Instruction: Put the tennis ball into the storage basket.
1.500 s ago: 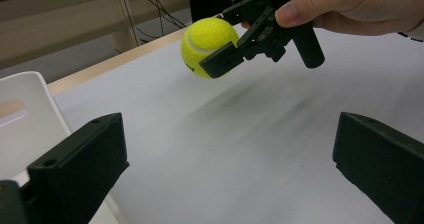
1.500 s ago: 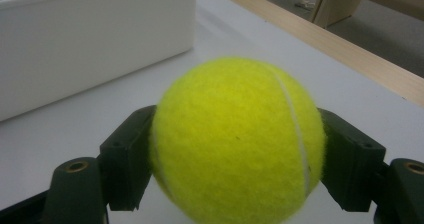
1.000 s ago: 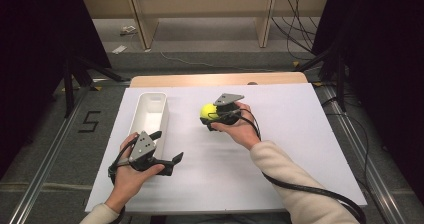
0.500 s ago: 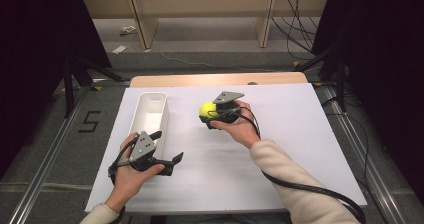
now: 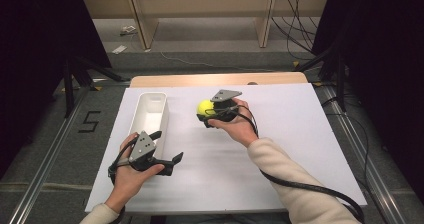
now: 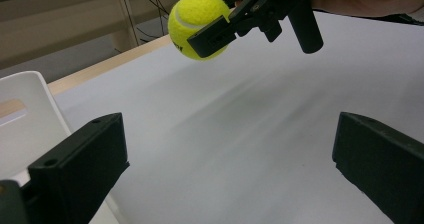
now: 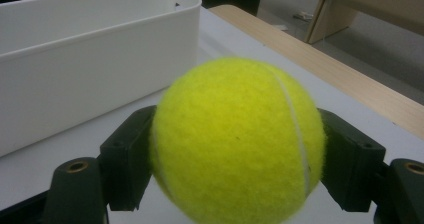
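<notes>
A yellow tennis ball (image 5: pixel 204 106) is clamped between the jaws of my right gripper (image 5: pixel 206 112), held a little above the white table sheet near its middle. Up close, the ball (image 7: pixel 237 141) sits between the two black pads. From the left gripper view the ball (image 6: pixel 192 24) hangs at upper centre, raised off the sheet. My left gripper (image 5: pixel 176 159) rests low at the front left, jaws spread wide with nothing between them. A long white bin (image 5: pixel 150 115) stands left of the ball; its inside looks empty.
The white sheet (image 5: pixel 280 134) covers a wooden table whose bare strip (image 5: pixel 220 79) shows at the back. Table legs and cables stand on the floor beyond. A cable (image 5: pixel 300 184) trails from the right forearm across the sheet.
</notes>
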### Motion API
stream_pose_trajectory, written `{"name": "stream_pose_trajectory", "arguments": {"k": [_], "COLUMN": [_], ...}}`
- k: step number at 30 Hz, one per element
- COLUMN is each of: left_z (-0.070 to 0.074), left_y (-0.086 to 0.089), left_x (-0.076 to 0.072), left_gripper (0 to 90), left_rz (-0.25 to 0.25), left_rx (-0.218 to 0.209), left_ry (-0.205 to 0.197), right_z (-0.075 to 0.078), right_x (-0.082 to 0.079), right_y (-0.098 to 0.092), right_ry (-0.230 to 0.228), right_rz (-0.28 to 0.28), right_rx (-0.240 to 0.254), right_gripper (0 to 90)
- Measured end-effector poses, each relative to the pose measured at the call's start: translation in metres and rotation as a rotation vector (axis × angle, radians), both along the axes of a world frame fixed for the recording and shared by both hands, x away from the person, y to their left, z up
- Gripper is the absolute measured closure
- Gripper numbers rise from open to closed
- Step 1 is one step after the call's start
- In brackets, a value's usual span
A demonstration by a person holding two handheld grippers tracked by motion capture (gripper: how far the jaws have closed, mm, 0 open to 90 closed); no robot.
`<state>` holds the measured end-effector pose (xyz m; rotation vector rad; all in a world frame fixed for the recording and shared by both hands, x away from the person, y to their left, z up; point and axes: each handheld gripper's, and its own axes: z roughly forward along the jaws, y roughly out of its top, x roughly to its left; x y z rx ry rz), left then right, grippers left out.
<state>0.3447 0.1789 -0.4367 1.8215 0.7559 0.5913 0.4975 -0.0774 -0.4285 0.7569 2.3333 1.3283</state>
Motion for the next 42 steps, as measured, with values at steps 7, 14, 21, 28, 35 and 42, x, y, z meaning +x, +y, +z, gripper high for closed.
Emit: {"name": "stream_pose_trajectory", "arguments": {"k": [7,14,21,28,35,42], "left_z": [0.0,0.0,0.0,0.0,0.0,0.0], "left_y": [0.0,0.0,0.0,0.0,0.0,0.0], "left_x": [0.0,0.0,0.0,0.0,0.0,0.0], "left_gripper": [0.7,0.7,0.7,0.7,0.8,0.7], "left_rz": [0.001,0.001,0.001,0.001,0.001,0.001], "left_rx": [-0.001,-0.001,-0.001,-0.001,-0.001,-0.001], "left_ry": [0.0,-0.001,-0.001,-0.001,-0.001,-0.001], "right_z": [0.004,0.006,0.008,0.01,0.011,0.014], "right_x": [0.0,0.0,0.0,0.0,0.001,0.001], "right_y": [0.002,0.005,0.007,0.01,0.011,0.015], "right_ry": [-0.009,-0.01,-0.013,-0.017,-0.017,-0.022], "right_rz": [0.002,0.005,0.01,0.014,0.012,0.019], "right_rx": [0.007,0.006,0.006,0.009,0.013,0.015], "right_gripper": [26.0,26.0,25.9,26.0,25.9,25.9]}}
